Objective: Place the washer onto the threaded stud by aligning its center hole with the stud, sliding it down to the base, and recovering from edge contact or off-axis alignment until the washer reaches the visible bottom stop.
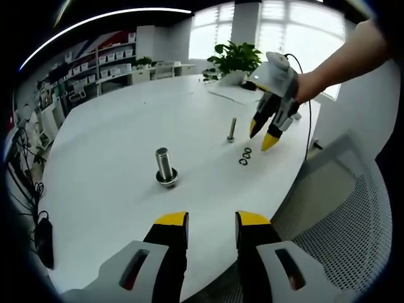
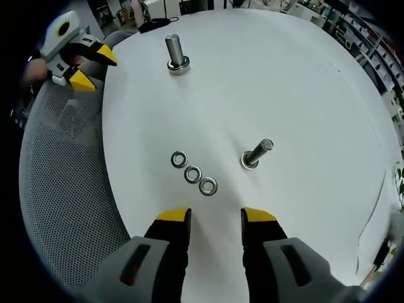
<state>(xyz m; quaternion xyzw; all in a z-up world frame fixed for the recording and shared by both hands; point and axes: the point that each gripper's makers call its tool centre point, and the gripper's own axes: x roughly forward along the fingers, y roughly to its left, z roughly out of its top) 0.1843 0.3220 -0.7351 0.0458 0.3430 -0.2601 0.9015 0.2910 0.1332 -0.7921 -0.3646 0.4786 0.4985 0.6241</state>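
Three washers [image 2: 192,173] lie flat in a short slanted row on the white table [image 2: 303,82], just beyond the right gripper [image 2: 216,218], jaws parted and empty, hovering above. Likely thin, stiff, light steel rings, slick against the smooth top and hard to get under; best pinched across the outer rim, or tipped up on edge first, taking the nearest washer [image 2: 207,186] alone so the neighbours, which touch or nearly touch, stay put. Just to the right, apart from the row, stands a slim stud [image 2: 257,153] on its base, leaning in this fisheye view, bare of any washer. Farther off, well apart, stands a thicker stud [image 2: 175,53] with a ring already at its foot. Near that, off the table edge above a mesh chair [image 2: 63,189], hangs the left gripper [image 2: 93,67], jaws parted, holding nothing.
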